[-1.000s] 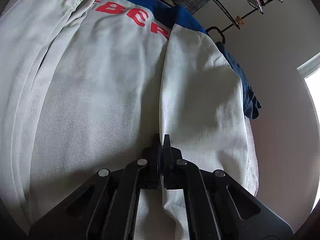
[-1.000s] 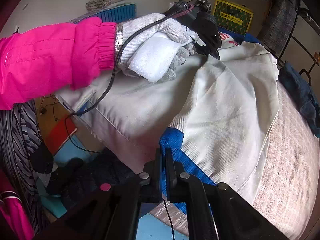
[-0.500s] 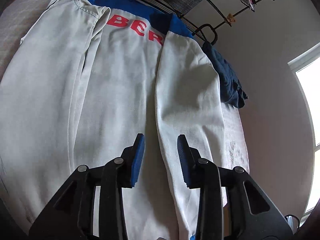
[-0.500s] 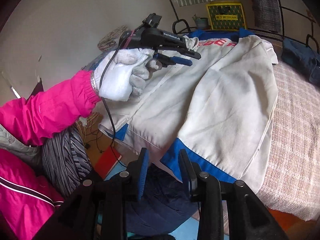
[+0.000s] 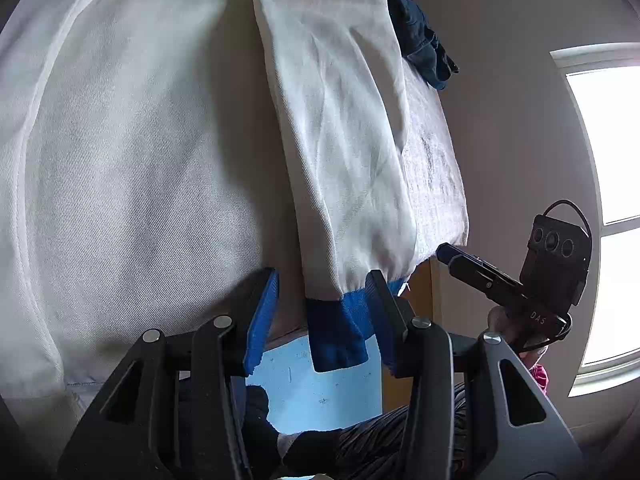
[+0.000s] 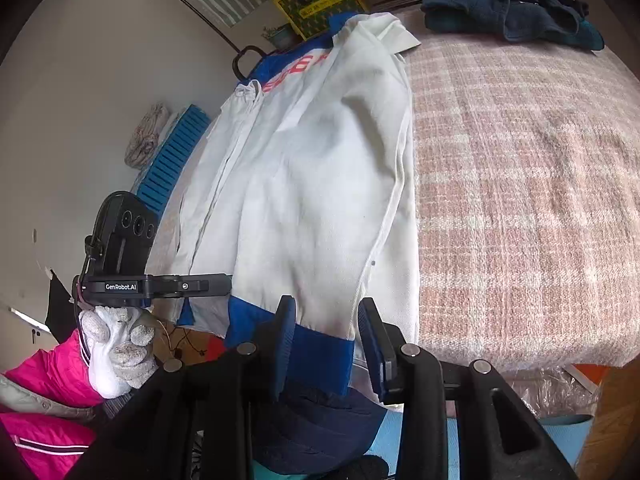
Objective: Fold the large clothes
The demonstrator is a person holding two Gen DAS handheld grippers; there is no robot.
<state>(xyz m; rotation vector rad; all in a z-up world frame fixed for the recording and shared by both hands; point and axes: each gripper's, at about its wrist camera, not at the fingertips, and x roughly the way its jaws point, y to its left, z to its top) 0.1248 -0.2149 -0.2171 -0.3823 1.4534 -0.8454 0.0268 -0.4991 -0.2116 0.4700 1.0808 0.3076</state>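
Observation:
A large white jacket (image 6: 304, 184) with blue trim and red letters lies on the bed, both sleeves folded over its body. In the left wrist view a white sleeve (image 5: 344, 140) runs down the jacket (image 5: 132, 168); its blue cuff (image 5: 336, 332) hangs off the bed edge between the spread fingers of my open left gripper (image 5: 324, 320). My right gripper (image 6: 326, 344) is open around the blue hem band (image 6: 320, 354) at the near edge. The left gripper also shows in the right wrist view (image 6: 160, 286); the right gripper's body shows in the left wrist view (image 5: 516, 280).
A pink checked bed cover (image 6: 528, 200) spreads to the right. A dark blue garment (image 6: 508, 12) lies at the far corner, also in the left wrist view (image 5: 420, 40). A blue mat (image 5: 320, 392) and dark clothes (image 6: 312, 432) lie on the floor below the edge.
Both grippers were shut on the jacket a second ago, then opened. They have since moved back and down to the near bed edge, to the cuff and the hem band.

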